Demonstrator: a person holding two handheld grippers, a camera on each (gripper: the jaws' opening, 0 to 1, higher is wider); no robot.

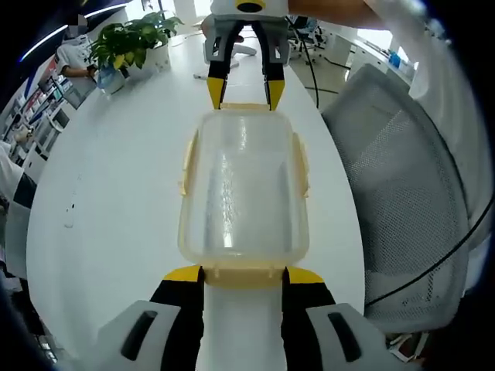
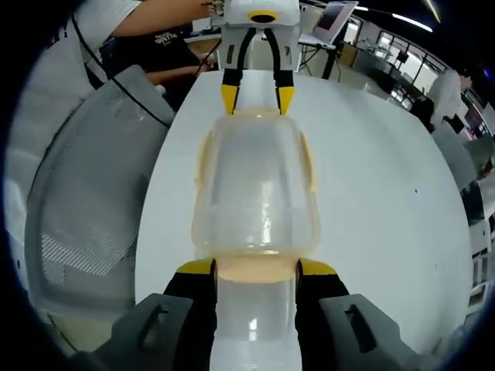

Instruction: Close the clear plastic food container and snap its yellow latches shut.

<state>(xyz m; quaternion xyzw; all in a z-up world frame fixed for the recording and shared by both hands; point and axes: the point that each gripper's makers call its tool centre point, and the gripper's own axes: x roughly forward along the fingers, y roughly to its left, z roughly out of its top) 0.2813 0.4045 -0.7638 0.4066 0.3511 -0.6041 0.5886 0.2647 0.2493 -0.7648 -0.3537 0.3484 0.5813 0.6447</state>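
The clear plastic food container (image 1: 244, 185) lies lengthwise on the white table (image 1: 116, 193) with its lid on. Pale yellow side latches (image 1: 188, 162) run along both long edges. My left gripper (image 1: 244, 274) is open, and its yellow tips flank the near end latch (image 1: 244, 272). At the far end my right gripper (image 1: 246, 93) stands open, tips at the container's rim. In the right gripper view the container (image 2: 259, 193) stretches away from my right gripper (image 2: 255, 269), whose tips flank that end's latch (image 2: 255, 270). The left gripper (image 2: 253, 97) faces it, open.
A grey mesh chair (image 1: 402, 201) stands close to the table's edge, also seen as the chair (image 2: 85, 193) in the other view. A potted plant (image 1: 131, 42) sits at the table's far corner. A person's arm (image 2: 147, 19) reaches in, and a laptop (image 2: 329, 19) is behind.
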